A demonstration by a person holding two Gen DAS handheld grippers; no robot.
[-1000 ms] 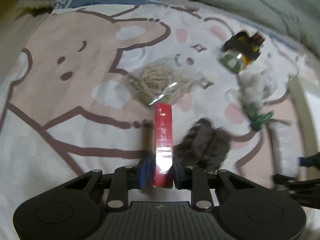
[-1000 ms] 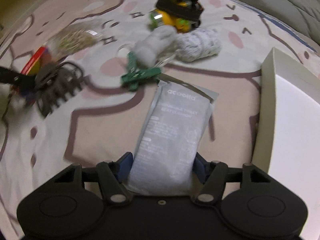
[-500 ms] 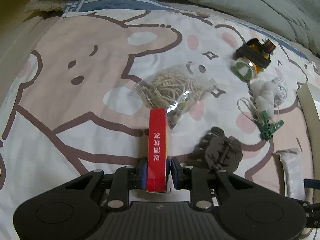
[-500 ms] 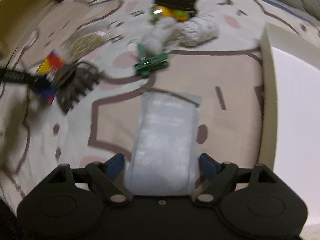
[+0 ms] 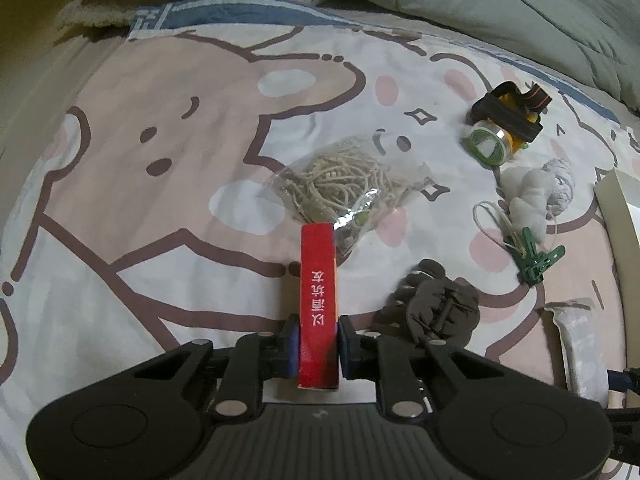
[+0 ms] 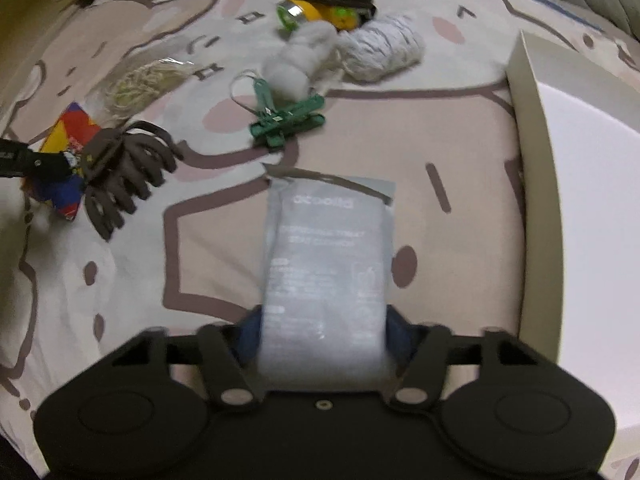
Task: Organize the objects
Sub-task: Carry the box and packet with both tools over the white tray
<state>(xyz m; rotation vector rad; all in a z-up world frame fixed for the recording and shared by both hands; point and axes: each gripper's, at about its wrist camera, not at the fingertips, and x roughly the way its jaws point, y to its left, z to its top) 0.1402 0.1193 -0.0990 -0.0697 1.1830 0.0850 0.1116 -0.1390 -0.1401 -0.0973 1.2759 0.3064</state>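
The left hand-held gripper (image 5: pixel 319 340) points steeply down at the bed, its 2 blue pads clamped on the narrow sides of a slim red box (image 5: pixel 319 304) with white lettering — the box stands on edge and runs straight away from the jaws. The right hand-held gripper (image 6: pixel 322 330) also tips steeply down; its jaws have just been closing, and a flat grey packet (image 6: pixel 326 264) lies between them, the blue pads against its 2 long edges.

Taking the red box as the landmark: just beyond its far end lies a crinkly clear bag of pale rubber bands (image 5: pixel 348 188), touching it. Just to its right sits a dark brown claw hair clip (image 5: pixel 434 308) with curved teeth. Further right and beyond are a green plastic clothespin (image 5: pixel 534 258) on a thin white loop, a fluffy white plush lump (image 5: pixel 528 200), a pale ball of string (image 5: pixel 560 184), and furthest off a yellow headlamp (image 5: pixel 506 124) with a black strap. The grey packet lies well to the right of the box, beside the upright cardboard wall of a white box (image 6: pixel 532 160).

The bed sheet (image 5: pixel 140 200) is soft cloth printed with pink and brown cartoon bears; left of the red box it lies bare. A grey-green quilt (image 5: pixel 500 12) bunches along the far edge.
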